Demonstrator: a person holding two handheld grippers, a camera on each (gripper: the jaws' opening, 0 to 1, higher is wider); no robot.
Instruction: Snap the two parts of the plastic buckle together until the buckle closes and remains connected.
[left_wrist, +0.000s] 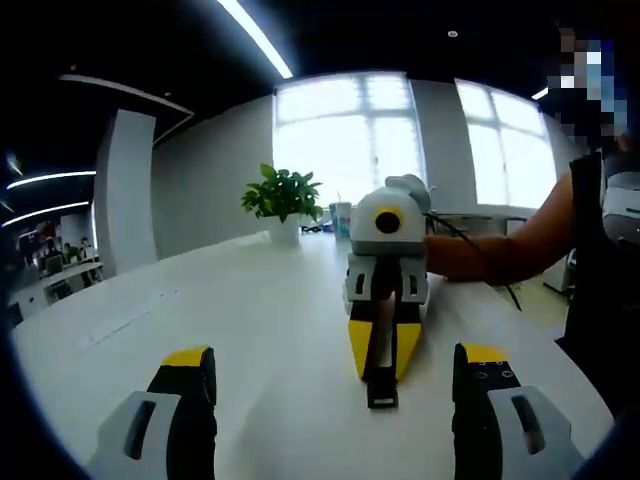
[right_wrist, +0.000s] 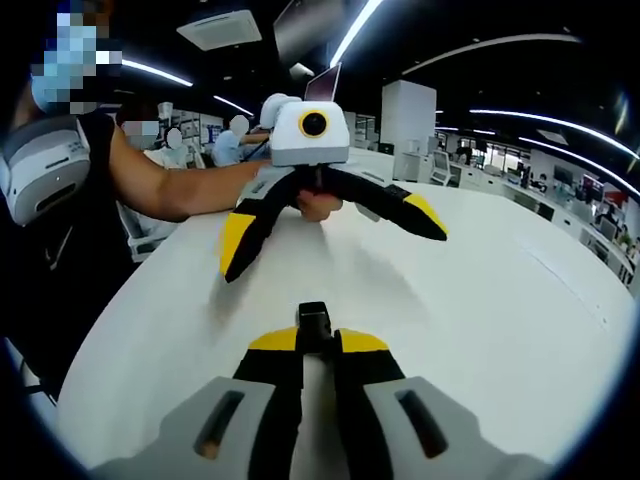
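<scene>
White table (left_wrist: 270, 300) takes most of both views. In the left gripper view the left gripper (left_wrist: 335, 400) has its jaws spread wide, nothing between them, yellow-tipped fingers (left_wrist: 190, 375) at the bottom edge. Facing it across the table is the right gripper (left_wrist: 383, 385), jaws pinched together, tips pointing down and toward the camera, clamped on a small black buckle part (left_wrist: 382, 392) that sticks out below the tips, at or just above the table surface — cannot tell if it touches. A bare forearm (left_wrist: 500, 250) reaches in from the right behind that gripper; a thin dark cable runs across it.

In the right gripper view the right gripper (right_wrist: 318, 345) is closed tight on the buckle part (right_wrist: 314, 322), a black rectangular piece poking past the yellow tips. Beyond it the left gripper (right_wrist: 330, 235) hangs over the table, jaws splayed apart and empty, a hand (right_wrist: 318, 205) under its white body. The person's arm and dark sleeveless top fill the left side.

Only one buckle piece can be made out; the space between the two grippers is bare tabletop.

Around — a potted green plant (left_wrist: 283, 200) in a white pot at the table's far end, a pale cup-like item beside it (too blurred to tell), bright windows (left_wrist: 350, 130) behind, ceiling light strips, office desks and other people far back in the right gripper view.
</scene>
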